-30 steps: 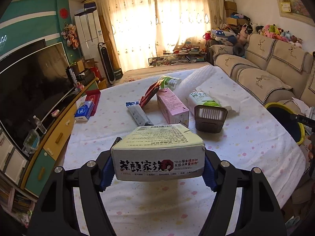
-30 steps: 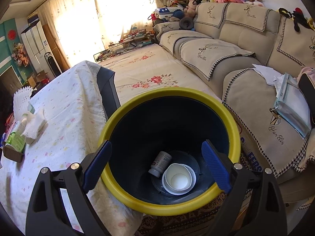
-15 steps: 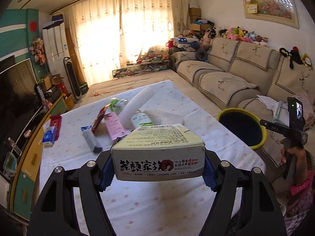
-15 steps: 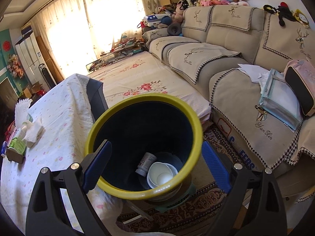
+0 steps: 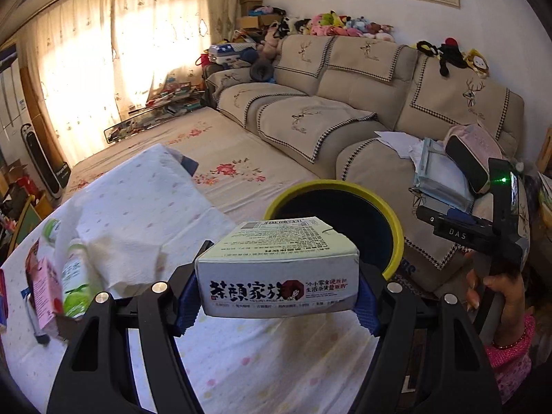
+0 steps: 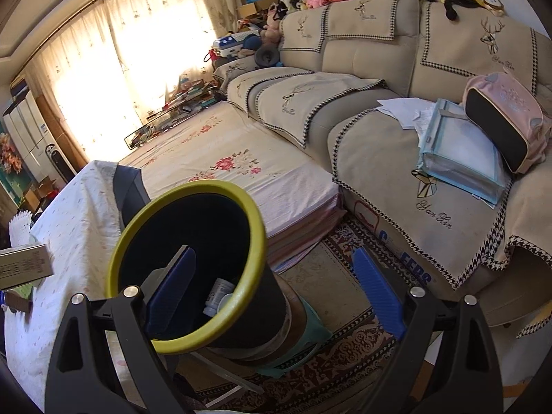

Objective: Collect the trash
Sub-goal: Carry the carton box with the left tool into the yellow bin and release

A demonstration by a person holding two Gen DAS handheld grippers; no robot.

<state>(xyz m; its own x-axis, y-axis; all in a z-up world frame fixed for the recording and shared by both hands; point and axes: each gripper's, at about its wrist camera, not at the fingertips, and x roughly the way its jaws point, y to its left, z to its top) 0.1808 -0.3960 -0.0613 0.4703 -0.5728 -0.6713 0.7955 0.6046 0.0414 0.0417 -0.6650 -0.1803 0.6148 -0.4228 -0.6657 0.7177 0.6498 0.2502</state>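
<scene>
Beside your cloth-covered table stands a yellow-rimmed black trash bin with a small bottle inside. Your left gripper clamps a printed snack box above the table edge, just short of the bin. Your right gripper hangs spread and empty, its left finger inside the bin's rim.

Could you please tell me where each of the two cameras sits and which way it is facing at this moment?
Left wrist: sits on the left gripper, facing over the table toward the yellow-rimmed bin and sofa; its jaws clamp the printed box; the person's right hand shows.
Right wrist: sits on the right gripper, facing down over the bin toward the sofa; open, empty jaws show.
Shared: bin, sofa, table, and the box at the right view's left edge.
</scene>
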